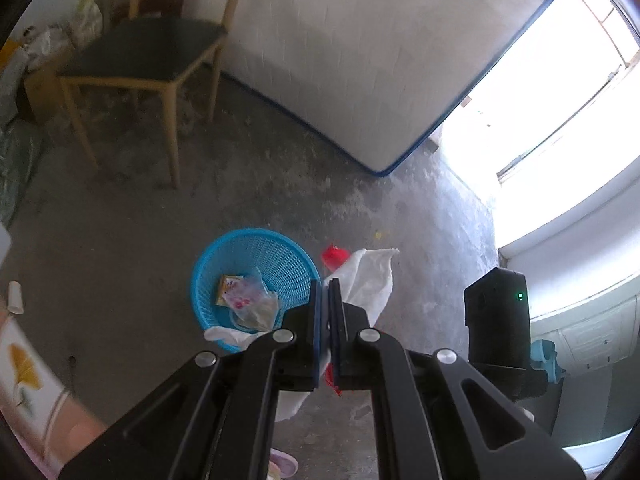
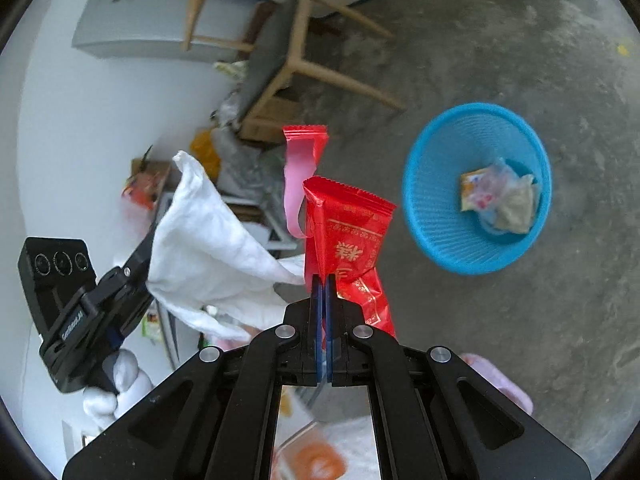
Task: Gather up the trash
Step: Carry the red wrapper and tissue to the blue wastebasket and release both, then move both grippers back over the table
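My left gripper (image 1: 325, 285) is shut on a white tissue (image 1: 370, 276) that hangs crumpled to the right of its fingers. In the right wrist view the same tissue (image 2: 208, 236) drapes from the left gripper's black body (image 2: 92, 304), held by a white-gloved hand (image 2: 120, 384). My right gripper (image 2: 324, 279) is shut on a red snack wrapper (image 2: 348, 228) with gold print and a torn pink strip standing above it. A blue mesh basket (image 1: 256, 250) stands on the floor just ahead of the left fingers, with several wrappers (image 1: 248, 298) inside. It lies to the right of the right gripper (image 2: 432, 216).
A wooden chair (image 1: 144, 54) with a dark seat stands at the back left. A white mattress with blue edging (image 1: 352, 60) leans behind it. A paper cup (image 1: 15, 297) lies on the concrete floor at left, a yellow scrap (image 1: 380, 235) beyond the basket. Boxes and bags (image 2: 240, 148) crowd the wall.
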Demonstrator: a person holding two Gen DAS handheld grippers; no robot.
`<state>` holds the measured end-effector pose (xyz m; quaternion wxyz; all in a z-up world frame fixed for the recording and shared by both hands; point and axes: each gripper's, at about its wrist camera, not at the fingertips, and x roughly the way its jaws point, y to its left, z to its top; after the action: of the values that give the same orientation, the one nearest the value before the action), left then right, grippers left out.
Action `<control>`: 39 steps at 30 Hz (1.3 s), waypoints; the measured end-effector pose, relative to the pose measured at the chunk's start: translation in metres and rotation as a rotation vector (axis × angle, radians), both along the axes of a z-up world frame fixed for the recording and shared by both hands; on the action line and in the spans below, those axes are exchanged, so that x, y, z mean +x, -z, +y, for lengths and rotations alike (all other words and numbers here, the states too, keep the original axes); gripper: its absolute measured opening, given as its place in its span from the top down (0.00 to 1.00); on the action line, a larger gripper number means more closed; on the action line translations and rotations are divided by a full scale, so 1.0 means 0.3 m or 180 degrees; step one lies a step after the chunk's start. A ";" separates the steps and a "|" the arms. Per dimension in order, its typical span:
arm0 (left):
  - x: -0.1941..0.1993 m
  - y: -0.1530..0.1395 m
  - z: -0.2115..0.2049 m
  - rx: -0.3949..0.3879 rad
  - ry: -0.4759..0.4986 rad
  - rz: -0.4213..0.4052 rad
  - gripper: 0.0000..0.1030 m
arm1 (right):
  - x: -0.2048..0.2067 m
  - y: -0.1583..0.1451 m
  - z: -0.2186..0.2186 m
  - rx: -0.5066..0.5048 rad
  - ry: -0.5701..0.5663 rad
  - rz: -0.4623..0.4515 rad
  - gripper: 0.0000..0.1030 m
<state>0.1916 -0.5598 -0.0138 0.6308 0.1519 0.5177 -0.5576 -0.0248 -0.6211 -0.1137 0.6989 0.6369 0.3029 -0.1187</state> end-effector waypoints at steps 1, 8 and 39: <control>-0.003 0.032 -0.034 0.0033 0.0007 0.0021 0.96 | 0.004 0.014 -0.015 -0.0002 0.0027 0.0028 0.99; 0.006 0.145 -0.121 0.0067 -0.0095 -0.0012 0.56 | 0.020 0.201 -0.131 -0.0178 0.0211 0.0546 0.64; -0.047 -0.358 0.987 -0.0769 -0.1207 -0.0803 0.32 | 0.008 -0.408 0.404 -0.2359 -0.0722 0.0210 0.08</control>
<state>0.1774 -0.2636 0.0937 0.7973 0.0439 0.3837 -0.4638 -0.0225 -0.5000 0.0088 0.8802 0.2995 0.3303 -0.1624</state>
